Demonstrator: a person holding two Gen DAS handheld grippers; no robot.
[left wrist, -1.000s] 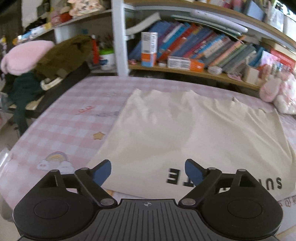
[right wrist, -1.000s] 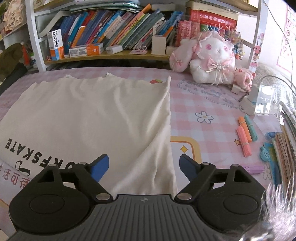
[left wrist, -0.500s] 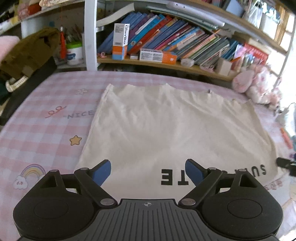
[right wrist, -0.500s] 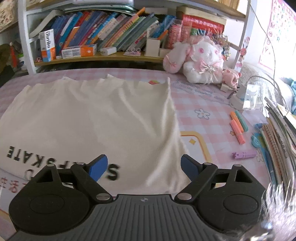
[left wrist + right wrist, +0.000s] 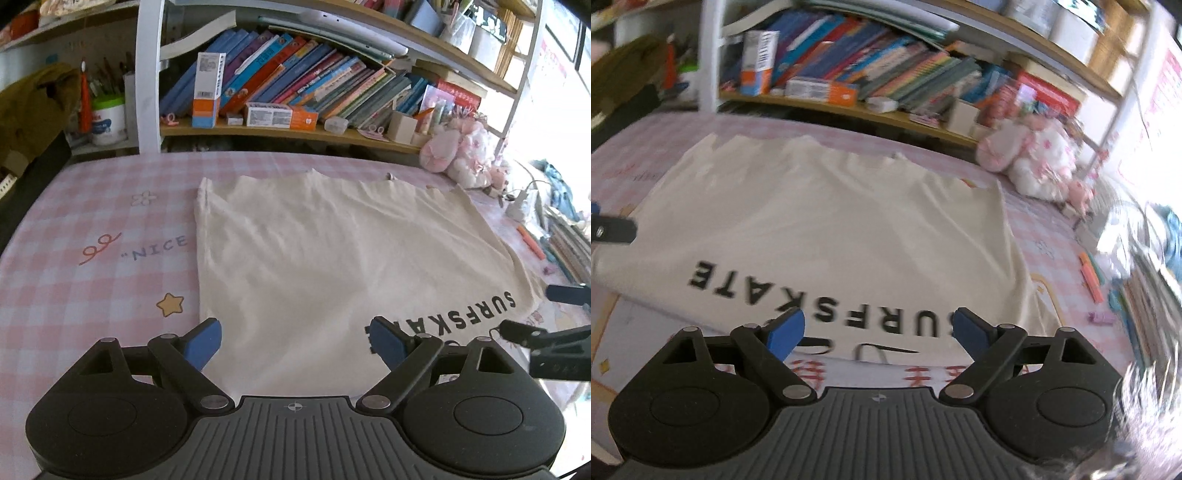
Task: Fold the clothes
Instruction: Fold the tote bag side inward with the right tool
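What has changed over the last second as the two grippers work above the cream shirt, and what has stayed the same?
Both grippers have drawn back from the cream shirt: its SURFSKATE print now shows in full. The left gripper also swung right, bringing the right one into its view. Nothing was gripped; the right gripper and the left both stay open. The shirt still lies flat on the pink checked tablecloth.

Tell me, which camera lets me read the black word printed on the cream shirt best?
The right wrist view. The whole print, "SURFSKATE", shows between and beyond that gripper's open jaws, slightly blurred yet readable. In the left wrist view the shirt is sharper, but its print sits at the right side, partly hidden behind one blue finger.
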